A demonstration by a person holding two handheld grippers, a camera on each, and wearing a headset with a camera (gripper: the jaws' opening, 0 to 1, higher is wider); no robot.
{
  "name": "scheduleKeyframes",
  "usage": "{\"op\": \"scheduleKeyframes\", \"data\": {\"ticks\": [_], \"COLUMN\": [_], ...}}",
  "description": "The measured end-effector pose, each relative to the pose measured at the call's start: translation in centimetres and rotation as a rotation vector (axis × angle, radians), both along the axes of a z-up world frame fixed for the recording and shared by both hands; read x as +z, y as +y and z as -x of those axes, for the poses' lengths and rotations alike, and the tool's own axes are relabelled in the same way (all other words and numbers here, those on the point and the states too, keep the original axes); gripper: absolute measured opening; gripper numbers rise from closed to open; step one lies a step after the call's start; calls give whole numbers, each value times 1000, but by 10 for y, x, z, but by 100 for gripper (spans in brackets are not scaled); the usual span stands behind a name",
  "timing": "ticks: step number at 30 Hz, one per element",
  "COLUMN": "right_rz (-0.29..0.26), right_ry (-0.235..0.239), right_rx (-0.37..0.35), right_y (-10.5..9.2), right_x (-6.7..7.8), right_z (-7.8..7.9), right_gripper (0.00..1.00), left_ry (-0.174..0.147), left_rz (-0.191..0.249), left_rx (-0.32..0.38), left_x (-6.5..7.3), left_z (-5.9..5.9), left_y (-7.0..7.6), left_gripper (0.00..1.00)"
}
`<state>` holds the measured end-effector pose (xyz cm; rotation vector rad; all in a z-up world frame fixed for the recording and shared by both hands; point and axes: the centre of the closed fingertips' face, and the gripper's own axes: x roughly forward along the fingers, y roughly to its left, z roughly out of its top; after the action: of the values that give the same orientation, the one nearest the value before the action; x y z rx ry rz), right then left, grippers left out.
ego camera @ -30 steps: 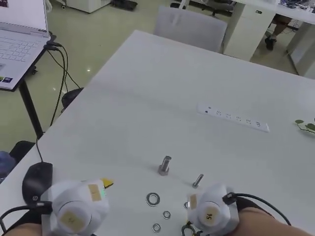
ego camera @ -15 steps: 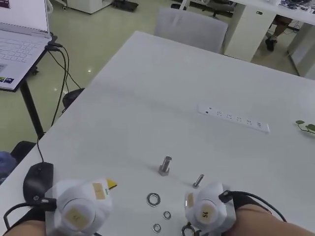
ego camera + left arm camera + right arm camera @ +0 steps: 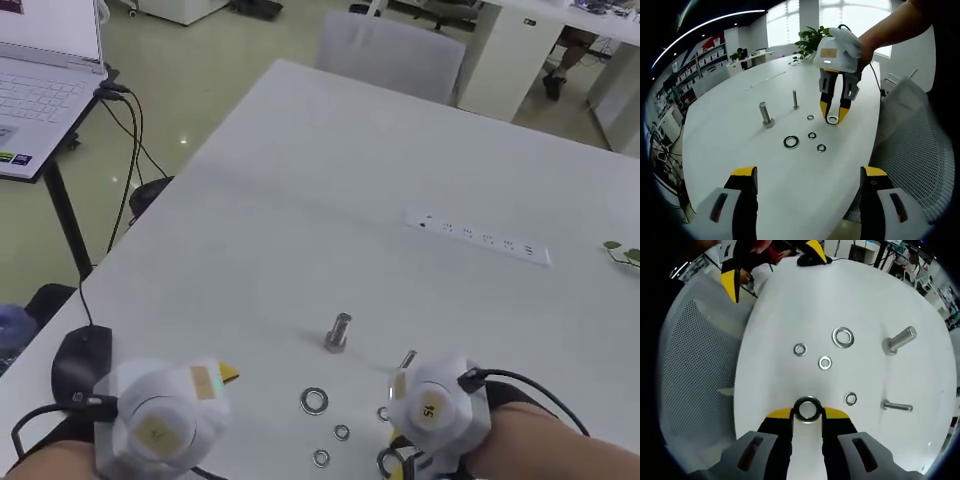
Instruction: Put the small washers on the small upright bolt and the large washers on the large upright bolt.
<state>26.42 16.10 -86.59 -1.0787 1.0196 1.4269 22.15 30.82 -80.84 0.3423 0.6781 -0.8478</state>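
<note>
The right gripper (image 3: 807,413) is clenching a large washer (image 3: 807,399) between its yellow tips, low over the near edge of the white counter (image 3: 330,190); whether that washer is touching the surface I cannot tell; the left gripper (image 3: 808,174) is hanging released at the near left, its jaws standing wide apart; the large bolt (image 3: 338,331) is standing upright on its head near the middle of the counter; the small bolt (image 3: 407,359) is standing upright to its right, just beyond the right gripper; a second large washer (image 3: 314,401) is lying flat in front of the large bolt; three small washers (image 3: 825,362) are lying flat and apart from one another, between it and the right gripper; a white power strip (image 3: 478,238) is lying further back; a black mouse (image 3: 80,360) is sitting at the left edge, beside the left gripper.
</note>
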Motion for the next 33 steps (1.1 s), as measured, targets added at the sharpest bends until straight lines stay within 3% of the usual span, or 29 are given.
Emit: {"op": "scheduleKeyframes", "data": {"ticks": [16, 22, 33], "right_rz": [8, 3, 3], "right_ry": [1, -32, -42], "right_rx": [-54, -50, -40], "right_y": [-3, 2, 12], "right_x": [55, 75, 94], "right_z": [-24, -40, -60], "right_gripper": [21, 21, 21], "left_ry": [3, -4, -9], "left_rz": [-13, -15, -19], "left_rx": [3, 8, 9], "left_x": [-2, -1, -1], "left_z": [-3, -5, -7], "left_y": [3, 5, 7], "left_gripper": [85, 86, 86]}}
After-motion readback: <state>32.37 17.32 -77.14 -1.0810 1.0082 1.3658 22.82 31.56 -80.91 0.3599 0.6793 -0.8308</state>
